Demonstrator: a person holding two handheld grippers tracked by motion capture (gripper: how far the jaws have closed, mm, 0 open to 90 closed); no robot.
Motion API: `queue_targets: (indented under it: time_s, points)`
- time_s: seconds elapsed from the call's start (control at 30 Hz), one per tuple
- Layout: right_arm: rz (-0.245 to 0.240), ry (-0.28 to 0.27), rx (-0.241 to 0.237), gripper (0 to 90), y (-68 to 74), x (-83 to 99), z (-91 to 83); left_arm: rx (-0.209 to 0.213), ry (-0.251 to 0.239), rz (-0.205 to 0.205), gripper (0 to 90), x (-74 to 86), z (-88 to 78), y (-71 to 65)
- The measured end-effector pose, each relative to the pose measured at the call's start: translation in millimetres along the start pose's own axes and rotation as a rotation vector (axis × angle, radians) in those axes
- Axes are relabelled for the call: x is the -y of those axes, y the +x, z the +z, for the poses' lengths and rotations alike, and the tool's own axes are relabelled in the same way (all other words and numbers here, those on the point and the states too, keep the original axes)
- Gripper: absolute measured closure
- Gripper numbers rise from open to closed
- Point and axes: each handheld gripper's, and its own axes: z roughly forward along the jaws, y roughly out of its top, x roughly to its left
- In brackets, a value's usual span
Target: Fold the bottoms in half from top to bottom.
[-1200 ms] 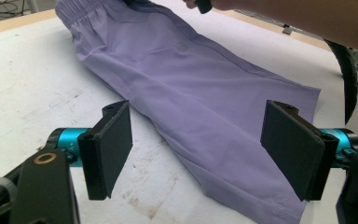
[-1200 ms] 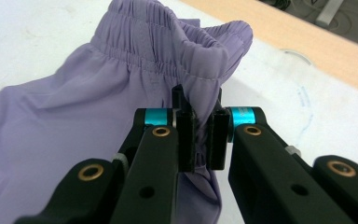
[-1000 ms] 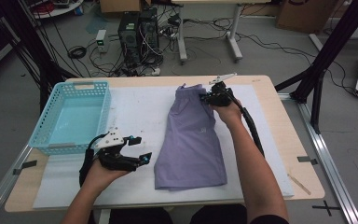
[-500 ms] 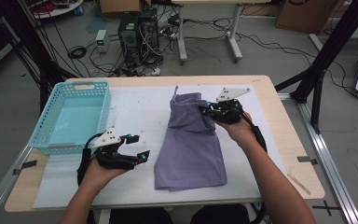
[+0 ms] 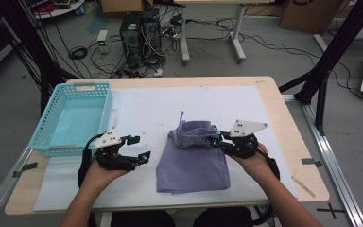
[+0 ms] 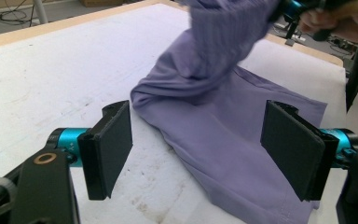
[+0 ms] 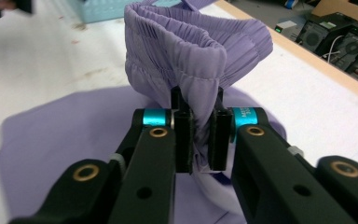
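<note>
Lying on the white sheet near the front middle of the table (image 5: 274,94), a pair of purple shorts (image 5: 194,163) ran lengthwise away from the person, leg hems nearest them and the elastic waistband (image 7: 177,42) folded back toward the hems. The right hand-held gripper (image 5: 216,141) had that waistband bunched between its jaws, which had just been opening slightly yet were only narrowly apart, with gathered fabric still pinched between the pads in the right gripper view. It met the cloth from the shorts' right side, at the fold. The left hand-held gripper (image 5: 139,149) waited just left of the shorts, not touching them, its jaws wide apart and holding nothing; in the left gripper view the lower body of the shorts lay straight ahead between its pads (image 6: 114,144). The right hand seemed the one placed to finish the fold. A pale blue basket (image 5: 52,142) stood at the far left, well apart from the cloth.
</note>
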Motion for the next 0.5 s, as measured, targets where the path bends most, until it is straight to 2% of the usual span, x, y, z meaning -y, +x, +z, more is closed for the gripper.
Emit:
queue_targets:
  time_s: [0.07,0.1,0.17,0.23,0.33,0.43,0.5]
  points:
    - [-0.003,0.003,-0.008,63.7,7.5,9.5,-6.7,-0.004,0.004,0.002,24.9,0.2,0.0,0.6]
    - [0.02,0.005,-0.024,63.4,9.9,13.7,-11.3,-0.003,0.004,0.002,24.8,0.3,0.0,0.7]
    - [0.024,0.001,-0.024,57.6,13.0,19.5,-22.7,-0.002,0.004,0.001,24.8,0.4,0.2,1.3]
    - [0.043,-0.012,-0.015,56.3,11.6,20.6,-35.0,-0.006,0.005,0.0,24.9,0.2,0.4,2.2]
    - [0.061,-0.024,0.028,55.0,2.0,16.7,-46.6,-0.009,0.004,-0.001,24.9,-0.1,1.3,2.9]
    - [0.095,-0.03,0.054,53.4,-10.1,11.0,-43.0,-0.004,0.006,0.001,24.8,-0.3,2.3,2.6]
    - [0.105,-0.024,0.046,53.2,-13.5,6.0,-32.3,-0.004,0.008,0.001,24.9,0.1,2.5,2.9]
